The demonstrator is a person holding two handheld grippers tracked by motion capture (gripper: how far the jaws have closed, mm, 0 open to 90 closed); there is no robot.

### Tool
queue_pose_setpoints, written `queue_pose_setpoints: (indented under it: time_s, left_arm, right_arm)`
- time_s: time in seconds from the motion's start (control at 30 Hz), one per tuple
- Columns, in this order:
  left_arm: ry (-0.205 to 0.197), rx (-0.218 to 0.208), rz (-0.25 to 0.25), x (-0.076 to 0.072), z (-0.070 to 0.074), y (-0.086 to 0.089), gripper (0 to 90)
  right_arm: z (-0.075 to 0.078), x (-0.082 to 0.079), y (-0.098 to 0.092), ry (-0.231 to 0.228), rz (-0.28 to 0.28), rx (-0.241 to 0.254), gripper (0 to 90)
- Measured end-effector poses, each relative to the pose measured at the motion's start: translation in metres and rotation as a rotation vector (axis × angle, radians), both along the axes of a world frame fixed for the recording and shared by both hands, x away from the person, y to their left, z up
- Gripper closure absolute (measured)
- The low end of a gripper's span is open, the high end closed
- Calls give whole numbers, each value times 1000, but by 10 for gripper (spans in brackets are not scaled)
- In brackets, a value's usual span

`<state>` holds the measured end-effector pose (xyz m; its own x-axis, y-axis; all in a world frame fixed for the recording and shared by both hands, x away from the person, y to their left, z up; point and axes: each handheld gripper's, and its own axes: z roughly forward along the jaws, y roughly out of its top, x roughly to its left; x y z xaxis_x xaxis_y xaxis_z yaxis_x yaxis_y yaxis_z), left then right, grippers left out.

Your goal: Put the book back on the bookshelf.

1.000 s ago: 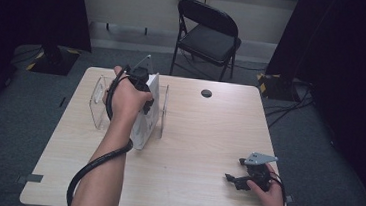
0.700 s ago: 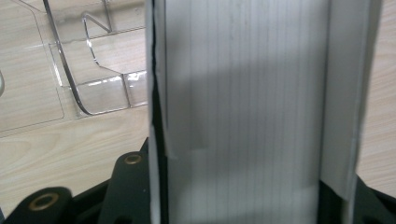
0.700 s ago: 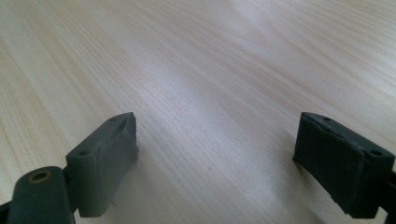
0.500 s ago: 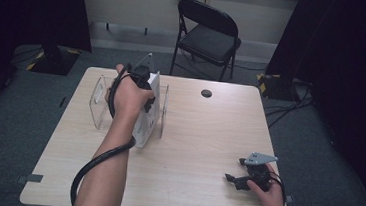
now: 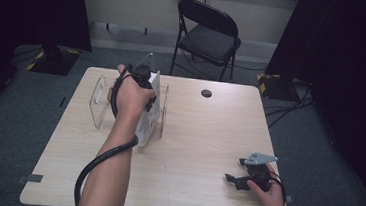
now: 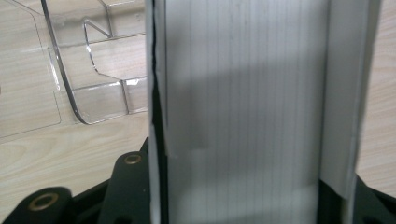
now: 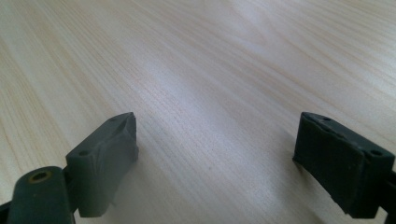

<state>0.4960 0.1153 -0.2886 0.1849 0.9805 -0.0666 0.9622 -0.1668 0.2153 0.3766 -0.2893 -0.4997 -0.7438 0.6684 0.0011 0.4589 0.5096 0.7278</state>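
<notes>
White binder (image 6: 243,112) is pinched upright in the left tool (image 5: 141,74) beside a clear rack (image 5: 101,108); next, slot it in. Right tool (image 5: 244,181) rests spread on the surface (image 5: 203,135).

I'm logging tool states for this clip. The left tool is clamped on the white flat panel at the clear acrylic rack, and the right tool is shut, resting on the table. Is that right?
Not quite: the right tool is open, its jaws wide apart over bare light wooden table, as the right gripper view shows. The rest holds: the left tool is clamped on the white flat panel at the clear acrylic rack.
</notes>
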Motion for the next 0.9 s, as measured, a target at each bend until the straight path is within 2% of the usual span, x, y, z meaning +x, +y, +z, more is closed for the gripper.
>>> queue_pose_setpoints:
  time_s: [0.5, 0.63, 0.9]
  left_arm:
    - [8, -2, 8, 6, -4, -5, 529]
    - [8, 14, 3, 8, -5, -8, 528]
    - [18, 6, 9, 13, -6, -12, 529]
  right_arm:
    - [0, 0, 0, -1, 2, 1, 122]
    - [0, 0, 0, -1, 1, -1, 122]
    - [0, 0, 0, 0, 1, 0, 122]
